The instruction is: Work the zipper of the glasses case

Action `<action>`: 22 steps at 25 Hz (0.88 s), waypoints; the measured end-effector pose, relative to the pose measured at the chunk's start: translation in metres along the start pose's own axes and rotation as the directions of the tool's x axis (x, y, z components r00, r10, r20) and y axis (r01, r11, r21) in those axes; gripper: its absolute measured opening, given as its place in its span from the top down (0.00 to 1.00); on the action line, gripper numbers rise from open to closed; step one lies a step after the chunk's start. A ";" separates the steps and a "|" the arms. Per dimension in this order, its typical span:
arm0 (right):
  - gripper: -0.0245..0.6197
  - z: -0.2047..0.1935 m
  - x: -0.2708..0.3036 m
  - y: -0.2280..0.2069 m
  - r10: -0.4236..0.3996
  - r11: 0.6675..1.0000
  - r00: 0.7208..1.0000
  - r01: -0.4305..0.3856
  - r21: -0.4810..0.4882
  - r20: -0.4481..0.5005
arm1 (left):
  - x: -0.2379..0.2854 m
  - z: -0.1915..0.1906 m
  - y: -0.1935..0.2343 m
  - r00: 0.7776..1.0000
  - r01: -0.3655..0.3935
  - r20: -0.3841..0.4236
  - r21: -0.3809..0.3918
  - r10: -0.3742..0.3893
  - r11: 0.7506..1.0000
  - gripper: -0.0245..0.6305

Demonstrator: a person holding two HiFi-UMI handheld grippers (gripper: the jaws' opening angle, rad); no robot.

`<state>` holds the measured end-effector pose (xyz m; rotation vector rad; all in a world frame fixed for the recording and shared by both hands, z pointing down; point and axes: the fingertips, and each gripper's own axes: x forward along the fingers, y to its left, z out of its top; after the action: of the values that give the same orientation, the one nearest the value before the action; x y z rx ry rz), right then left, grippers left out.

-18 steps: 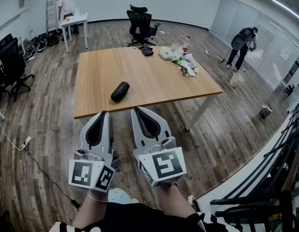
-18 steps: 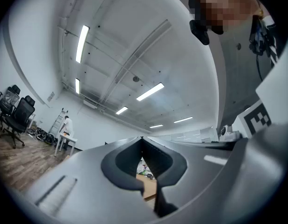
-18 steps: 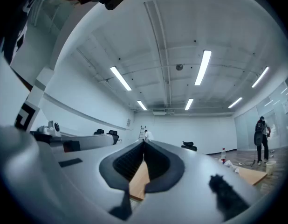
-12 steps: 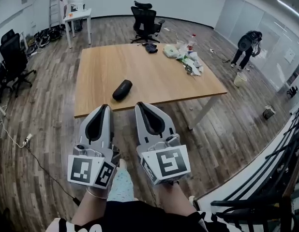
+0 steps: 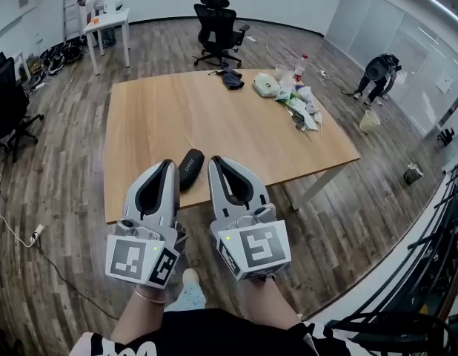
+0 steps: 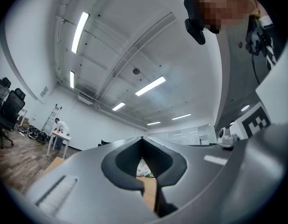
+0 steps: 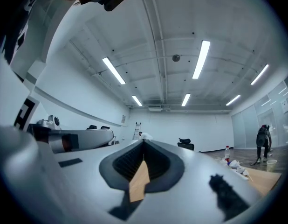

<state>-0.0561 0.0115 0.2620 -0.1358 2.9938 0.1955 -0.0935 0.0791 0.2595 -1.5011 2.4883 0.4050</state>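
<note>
Glasses case (image 5: 190, 168) lies on wooden table (image 5: 214, 117) over plank floor (image 5: 66, 169).

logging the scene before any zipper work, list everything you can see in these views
light wooden table: one, tan, middle of the room
black oval glasses case: one, black, near edge of the table, seen between the gripper tips
pile of white bags with a bottle: one cluster, mostly white, table's far right
dark crumpled item: one, dark, table's far edge
black office chair: one, black, beyond the table
small white table: one, white, back left, a person bent over it
stooping person: one, dark clothes, right side
pale bucket: one, cream, floor at right
left gripper: one, grey, shut, empty
right gripper: one, grey, shut, empty
</note>
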 end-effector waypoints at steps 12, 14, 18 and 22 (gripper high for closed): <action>0.95 -0.025 0.109 -0.045 -0.011 1.000 0.999 0.011 0.006 -0.038 | 0.099 -0.029 0.062 0.998 0.039 -0.049 -0.044 -0.041 0.998 0.96; 0.95 -0.024 0.120 -0.054 -0.007 1.000 1.000 0.007 0.003 -0.029 | 0.110 -0.036 0.069 0.994 0.062 -0.088 -0.041 -0.066 0.997 0.96; 0.95 -0.017 0.129 -0.067 0.002 1.000 1.000 -0.002 -0.003 -0.013 | 0.122 -0.065 0.098 0.976 0.080 -0.208 0.027 -0.072 0.996 0.95; 0.95 -0.020 0.128 -0.076 0.004 1.000 1.000 -0.004 -0.001 -0.017 | 0.119 -0.158 0.130 0.838 0.134 -0.513 -0.134 -0.184 0.982 0.63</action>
<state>-0.1775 -0.0769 0.2539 -0.1326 3.0113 0.1974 -0.2690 -0.0154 0.3873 -2.0755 2.7257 0.0814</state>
